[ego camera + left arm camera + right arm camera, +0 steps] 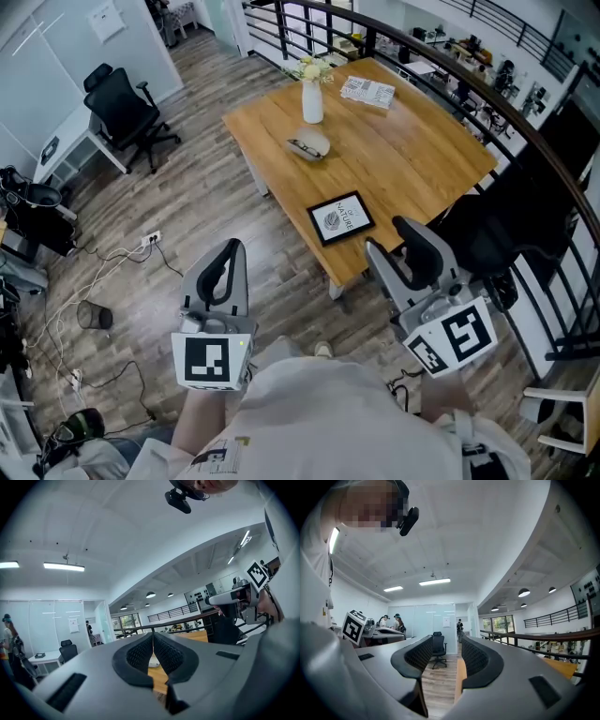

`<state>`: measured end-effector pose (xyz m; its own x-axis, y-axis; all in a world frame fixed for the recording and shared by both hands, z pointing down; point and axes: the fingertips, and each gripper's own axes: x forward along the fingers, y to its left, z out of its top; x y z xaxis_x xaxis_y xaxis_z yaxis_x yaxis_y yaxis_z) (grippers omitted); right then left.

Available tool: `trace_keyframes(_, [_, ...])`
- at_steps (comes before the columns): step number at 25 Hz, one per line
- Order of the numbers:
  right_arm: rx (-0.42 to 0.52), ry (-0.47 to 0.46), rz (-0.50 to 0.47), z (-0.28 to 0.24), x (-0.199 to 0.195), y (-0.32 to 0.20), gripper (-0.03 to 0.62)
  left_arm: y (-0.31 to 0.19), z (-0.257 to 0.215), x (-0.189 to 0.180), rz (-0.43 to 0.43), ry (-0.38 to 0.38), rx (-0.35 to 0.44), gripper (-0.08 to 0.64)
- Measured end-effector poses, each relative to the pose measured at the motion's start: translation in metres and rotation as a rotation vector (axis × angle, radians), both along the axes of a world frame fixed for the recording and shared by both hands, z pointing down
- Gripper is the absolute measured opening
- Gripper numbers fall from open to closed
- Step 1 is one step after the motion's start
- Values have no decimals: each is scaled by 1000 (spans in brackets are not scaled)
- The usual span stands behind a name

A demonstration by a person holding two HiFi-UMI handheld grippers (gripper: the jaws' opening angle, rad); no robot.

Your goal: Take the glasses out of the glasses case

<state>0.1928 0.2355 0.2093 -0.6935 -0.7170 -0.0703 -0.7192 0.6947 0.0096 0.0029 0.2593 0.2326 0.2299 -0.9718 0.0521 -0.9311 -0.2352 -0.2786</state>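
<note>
In the head view, the grey oval glasses case (308,144) lies on the wooden table (422,159), just in front of a white vase. No glasses show, and the case is too small to tell whether its lid is up. Both grippers hang over the floor, well short of the table's near corner. My left gripper (232,248) is shut, and in the left gripper view its pads (140,656) meet with nothing between them. My right gripper (389,239) is open, with an empty gap (446,651) between its jaws in the right gripper view.
On the table stand a white vase of flowers (312,98), a magazine (367,91) and a framed picture (341,217) near the front corner. A black chair (497,234) and a railing (525,141) are at the right. An office chair (127,108) and floor cables (112,258) lie left.
</note>
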Motion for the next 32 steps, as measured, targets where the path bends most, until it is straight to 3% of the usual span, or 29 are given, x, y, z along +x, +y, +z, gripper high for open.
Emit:
trace_keyframes(6, [-16,3,-7,8,-1,-15,216,-13,7,-11,-26,-35,13,19])
trace_keyframes(13, [-22,20,-7,21,-12,-42,219,-39,11,-11,-1,1,21,20])
trace_keyframes(18, [-24,39,4,28,-27,-73,219,-67,20,-31,-5,24,13,20])
trace_keyframes(23, [-38,57,29,38,-51,-111,219,-111,31,-48,41,-31,6,18])
trace_keyframes(32, [-92,99,102,43,-101,-205,218,-227,31,-90,157,-19,-37,20])
